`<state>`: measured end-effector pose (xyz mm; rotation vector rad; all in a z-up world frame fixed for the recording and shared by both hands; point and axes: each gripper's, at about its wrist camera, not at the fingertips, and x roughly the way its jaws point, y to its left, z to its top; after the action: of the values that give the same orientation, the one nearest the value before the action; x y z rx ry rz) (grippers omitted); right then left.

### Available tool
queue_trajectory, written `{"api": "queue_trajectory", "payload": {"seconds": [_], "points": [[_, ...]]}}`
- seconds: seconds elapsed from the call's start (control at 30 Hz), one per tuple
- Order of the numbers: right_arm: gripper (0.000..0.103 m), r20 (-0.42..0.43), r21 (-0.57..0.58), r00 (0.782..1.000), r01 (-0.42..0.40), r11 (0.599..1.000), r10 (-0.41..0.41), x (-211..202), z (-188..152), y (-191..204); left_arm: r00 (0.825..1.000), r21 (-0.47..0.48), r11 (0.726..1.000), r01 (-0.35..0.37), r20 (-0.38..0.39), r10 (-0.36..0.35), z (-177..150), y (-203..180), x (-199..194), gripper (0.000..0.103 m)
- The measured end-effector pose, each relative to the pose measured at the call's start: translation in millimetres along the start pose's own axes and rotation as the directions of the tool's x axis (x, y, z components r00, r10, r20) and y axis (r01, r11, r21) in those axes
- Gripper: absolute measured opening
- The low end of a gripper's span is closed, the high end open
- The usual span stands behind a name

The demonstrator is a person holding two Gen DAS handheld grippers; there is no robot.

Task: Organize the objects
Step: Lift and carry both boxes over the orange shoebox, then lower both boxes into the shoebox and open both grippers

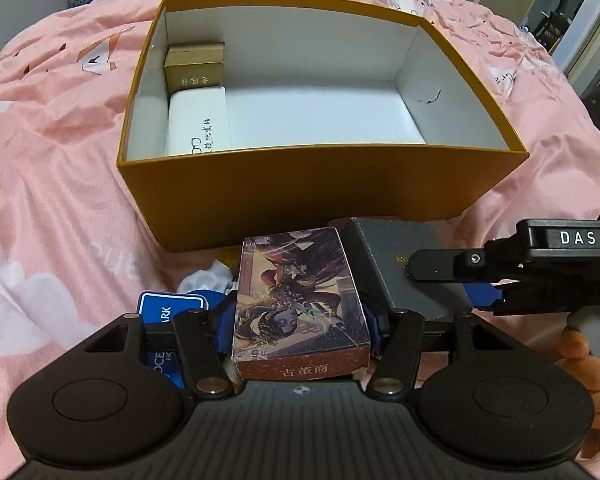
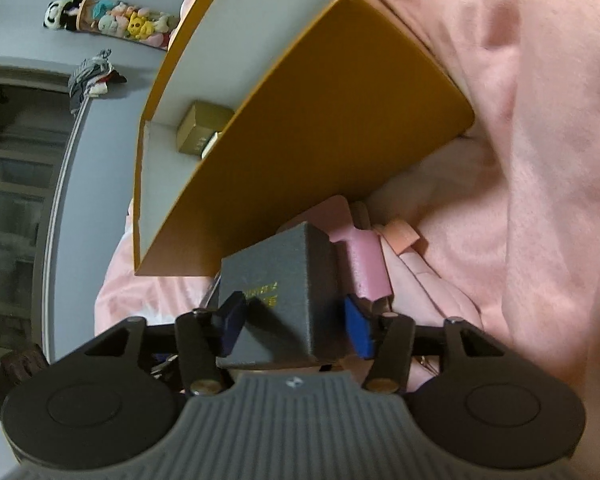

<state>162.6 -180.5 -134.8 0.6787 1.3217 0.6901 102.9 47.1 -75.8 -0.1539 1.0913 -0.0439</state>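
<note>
My left gripper [image 1: 300, 312] is shut on an illustrated card box [image 1: 300, 304], held just in front of the orange storage box [image 1: 320, 188]. Inside the orange box, at its left, lie a gold box [image 1: 195, 65] and a white case [image 1: 198, 120]. My right gripper [image 2: 296, 324] is shut on a dark grey box [image 2: 280, 292], its blue pads [image 2: 359, 330] pressing both sides. In the left wrist view the right gripper [image 1: 440, 280] comes in from the right, holding the grey box [image 1: 396, 264] next to the card box. The orange box [image 2: 320, 152] appears tilted in the right wrist view.
Everything rests on a pink bedspread [image 1: 60, 180]. A blue card [image 1: 168, 308] and white items [image 1: 208, 276] lie under my left gripper. A pink object [image 2: 364, 256] lies beyond the grey box. Plush toys [image 2: 112, 20] hang on the wall.
</note>
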Motion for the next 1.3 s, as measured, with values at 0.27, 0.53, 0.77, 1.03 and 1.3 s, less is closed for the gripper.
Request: {"api": "queue_trajectory", "payload": {"seconds": [0.27,0.53,0.77,1.03,1.3], "points": [[0.043,0.048,-0.033,0.999,-0.013,0.999,0.014,-15,-3,4,1.000,-0.006,1.000,-0.027,0.016,0.027,-3,2,-7,0.068],[0.038,0.075,-0.088,0.995,-0.051,0.995,0.058,-43,-2,20,0.997,-0.028,0.999,0.037,0.072,-0.035,-4,9,-34,0.068],[0.038,0.135,-0.148,0.987,-0.068,0.987,0.088,-76,4,46,0.982,-0.019,0.993,0.120,0.150,-0.115,7,8,-73,0.068],[0.038,0.223,-0.232,0.971,-0.032,0.972,0.085,-96,46,86,0.966,0.029,0.997,0.072,0.247,-0.077,62,7,-92,0.068],[0.038,0.231,-0.234,0.972,0.094,0.968,-0.038,-49,112,94,0.988,0.054,0.999,0.008,0.153,-0.016,129,15,-14,0.068]]}}
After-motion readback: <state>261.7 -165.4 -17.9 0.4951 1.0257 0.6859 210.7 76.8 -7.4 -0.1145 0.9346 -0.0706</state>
